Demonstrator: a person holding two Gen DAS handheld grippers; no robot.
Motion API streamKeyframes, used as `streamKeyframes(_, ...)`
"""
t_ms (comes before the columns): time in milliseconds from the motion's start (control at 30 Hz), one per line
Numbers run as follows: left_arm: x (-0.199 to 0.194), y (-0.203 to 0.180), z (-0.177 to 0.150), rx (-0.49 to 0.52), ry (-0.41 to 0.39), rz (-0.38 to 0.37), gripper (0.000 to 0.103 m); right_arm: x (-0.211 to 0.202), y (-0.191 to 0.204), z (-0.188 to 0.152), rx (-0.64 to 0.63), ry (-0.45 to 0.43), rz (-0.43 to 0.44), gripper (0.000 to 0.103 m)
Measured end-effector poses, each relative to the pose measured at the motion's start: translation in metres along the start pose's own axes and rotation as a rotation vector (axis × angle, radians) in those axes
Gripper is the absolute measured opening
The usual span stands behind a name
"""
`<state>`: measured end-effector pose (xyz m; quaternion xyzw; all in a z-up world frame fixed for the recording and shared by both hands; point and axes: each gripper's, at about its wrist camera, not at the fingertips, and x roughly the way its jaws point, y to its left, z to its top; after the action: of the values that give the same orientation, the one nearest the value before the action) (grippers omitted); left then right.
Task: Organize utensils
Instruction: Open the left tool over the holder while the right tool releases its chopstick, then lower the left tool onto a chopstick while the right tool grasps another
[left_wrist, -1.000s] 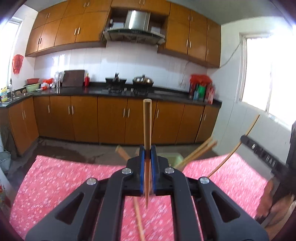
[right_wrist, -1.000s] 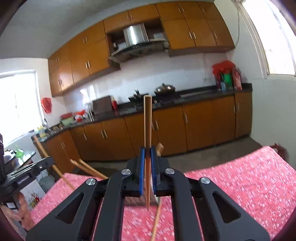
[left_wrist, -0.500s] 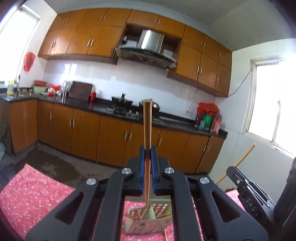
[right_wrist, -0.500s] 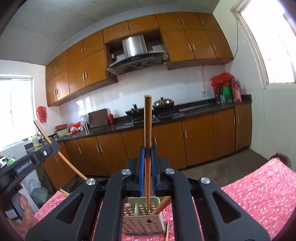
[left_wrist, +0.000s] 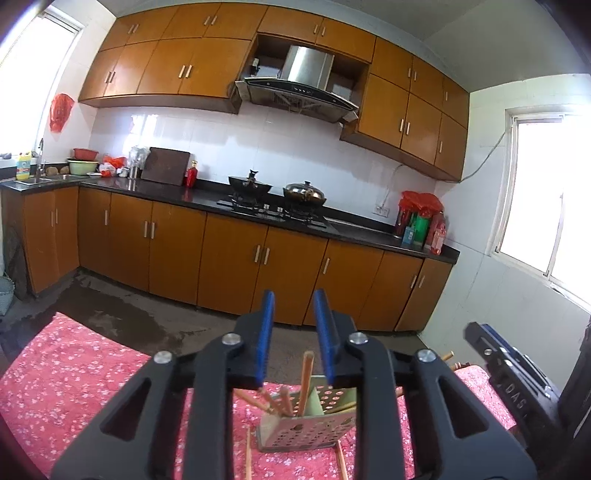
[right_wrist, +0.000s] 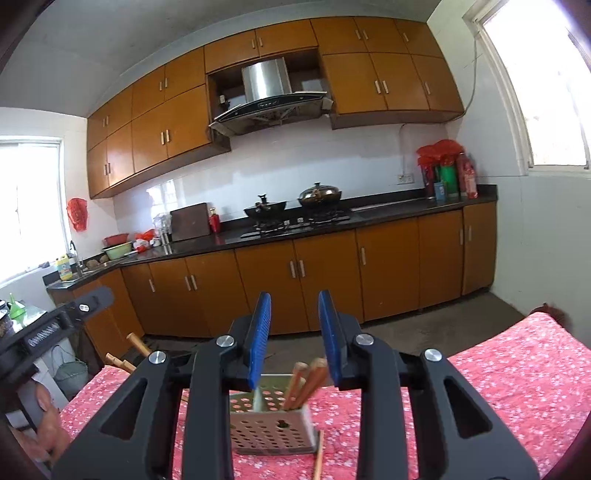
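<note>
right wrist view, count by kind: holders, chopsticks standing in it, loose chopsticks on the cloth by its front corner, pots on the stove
holder: 1
chopsticks standing in it: 2
loose chopstick on the cloth: 1
pots on the stove: 2
total: 6

This is a home kitchen. Ahead of the gripper runs a long row of orange-brown base cabinets (left_wrist: 236, 254) under a dark countertop (left_wrist: 207, 195), with matching wall cabinets (left_wrist: 177, 66) above white tiles. A steel range hood (left_wrist: 303, 88) hangs over a gas hob carrying a black wok (left_wrist: 249, 182) and a lidded pot (left_wrist: 304, 192). Far to the left sits a sink with a tap (left_wrist: 38, 162) and bowls; a chopping board (left_wrist: 166, 166) leans against the tiles. Windows light both sides. Just below the gripper lies a red floral tablecloth (left_wrist: 74, 369).
</note>
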<state>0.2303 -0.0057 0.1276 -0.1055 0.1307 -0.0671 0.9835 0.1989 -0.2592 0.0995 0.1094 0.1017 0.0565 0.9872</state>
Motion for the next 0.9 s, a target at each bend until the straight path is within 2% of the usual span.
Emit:
streamKeyframes(100, -0.021, 0.012, -0.002, -0.001, 0.0, 0.03, 0.029, -0.013, -0.013, -0.006, 0.012, 0.028, -0.036, 0.029)
streamKeyframes(167, -0.036, 0.026, -0.011, -0.005, 0.016, 0.059, 0.032, -0.019, -0.027, -0.018, 0.021, 0.08, -0.064, 0.03)
streamKeyframes(300, -0.052, 0.055, -0.046, -0.012, 0.092, 0.119, 0.033, -0.01, -0.045, -0.066, 0.031, 0.266, -0.09, 0.03)
streamKeyframes(367, -0.05, 0.07, -0.072, -0.005, 0.161, 0.155, 0.033, -0.002, -0.05, -0.1, 0.05, 0.379, -0.073, 0.03)
streamKeyframes(433, -0.041, 0.086, -0.105, -0.01, 0.264, 0.185, 0.033, 0.005, -0.049, -0.133, 0.073, 0.484, -0.03, 0.03)
streamKeyframes(533, -0.03, 0.094, -0.142, -0.008, 0.376, 0.188, 0.033, 0.01, -0.033, -0.171, 0.058, 0.596, 0.032, 0.026)
streamKeyframes(633, -0.023, 0.09, -0.167, 0.006, 0.431, 0.169, 0.033, 0.014, -0.021, -0.197, 0.028, 0.663, 0.065, 0.026)
streamKeyframes(767, -0.017, 0.074, -0.189, 0.027, 0.483, 0.114, 0.033, 0.018, -0.011, -0.22, -0.01, 0.709, 0.053, 0.026)
streamKeyframes(900, -0.013, 0.057, -0.204, 0.066, 0.517, 0.074, 0.033, 0.017, -0.01, -0.223, -0.044, 0.692, 0.012, 0.009)
